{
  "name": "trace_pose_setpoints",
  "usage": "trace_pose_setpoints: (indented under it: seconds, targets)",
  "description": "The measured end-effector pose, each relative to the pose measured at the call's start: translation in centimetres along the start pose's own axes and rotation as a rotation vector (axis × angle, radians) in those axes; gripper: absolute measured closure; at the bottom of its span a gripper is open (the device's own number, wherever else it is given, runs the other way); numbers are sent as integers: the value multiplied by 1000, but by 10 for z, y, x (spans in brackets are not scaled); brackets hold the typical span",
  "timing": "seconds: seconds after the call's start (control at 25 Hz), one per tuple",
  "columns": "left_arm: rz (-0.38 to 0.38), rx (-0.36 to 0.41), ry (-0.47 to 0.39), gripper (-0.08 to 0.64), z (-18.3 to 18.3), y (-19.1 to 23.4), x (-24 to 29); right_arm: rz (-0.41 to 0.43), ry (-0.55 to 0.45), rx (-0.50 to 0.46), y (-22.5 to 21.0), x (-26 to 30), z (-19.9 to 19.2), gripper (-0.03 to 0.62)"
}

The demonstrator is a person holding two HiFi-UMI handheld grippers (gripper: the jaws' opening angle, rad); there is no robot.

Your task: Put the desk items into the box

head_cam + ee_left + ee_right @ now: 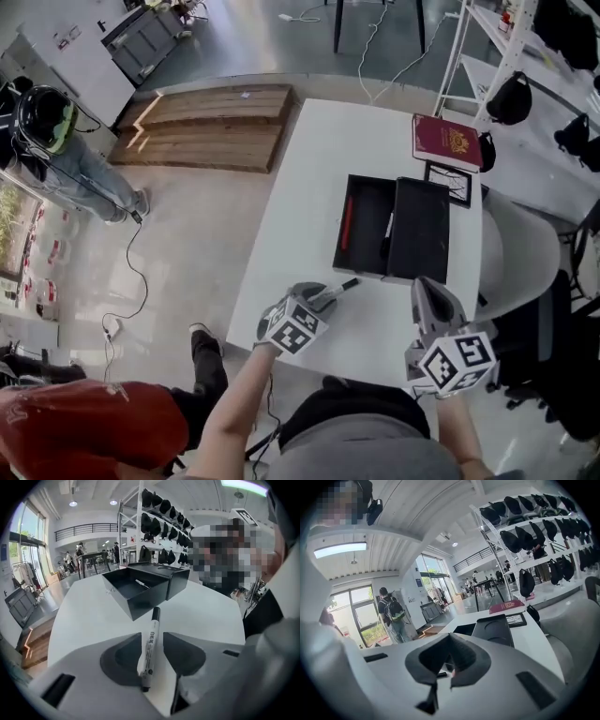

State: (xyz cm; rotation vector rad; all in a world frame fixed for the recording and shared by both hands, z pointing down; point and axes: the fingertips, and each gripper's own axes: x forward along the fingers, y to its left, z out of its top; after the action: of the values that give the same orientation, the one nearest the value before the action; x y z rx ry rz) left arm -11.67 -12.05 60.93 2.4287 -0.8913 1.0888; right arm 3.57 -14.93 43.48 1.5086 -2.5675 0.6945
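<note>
**Head view, with both gripper views.** The left gripper (323, 297) has its fingers (124, 658) closed on a white marker (150, 644), holding it near the rear end. The marker's black cap points toward 2 o'clock in the head view, at the near wall of the box. The right gripper (433, 302) sits at 3 o'clock of the left one. Its fingers (464, 660) are pressed together with nothing gripped between them.

The open black box (366, 230) rests on the white table (309, 178), at 1 o'clock of the left gripper. Its lid (420, 230) is folded out flat at 3 o'clock of the tray, directly at 12 o'clock of the right gripper. A red pen (347, 220) lies in the tray along its 9 o'clock wall, and a slim white item (142, 584) lies near the hinge side. Only bare table top separates the marker's cap from the box.

A small dark frame (448, 182) touches the lid's far edge. A red book (447, 141) lies just beyond it at 12 o'clock. A white chair (520, 253) stands against the table at 3 o'clock. A wooden pallet (206, 127) lies on the floor at 10 o'clock, and a person in red (75, 427) is at 8 o'clock.
</note>
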Motion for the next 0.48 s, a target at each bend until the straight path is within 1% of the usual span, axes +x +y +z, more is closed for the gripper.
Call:
trace_pose_setpoints:
  seconds: [0.12, 0.28, 0.48]
  targets:
    - [-16, 4, 28, 416, -2, -2, 4, 0, 5, 1, -4, 2, 0, 588]
    - [-40, -18, 41, 417, -3, -2, 6, 4, 13, 5, -7, 5, -1, 588]
    - [-56, -15, 62, 427, -3, -1, 5, 11, 23, -4, -6, 7, -1, 588]
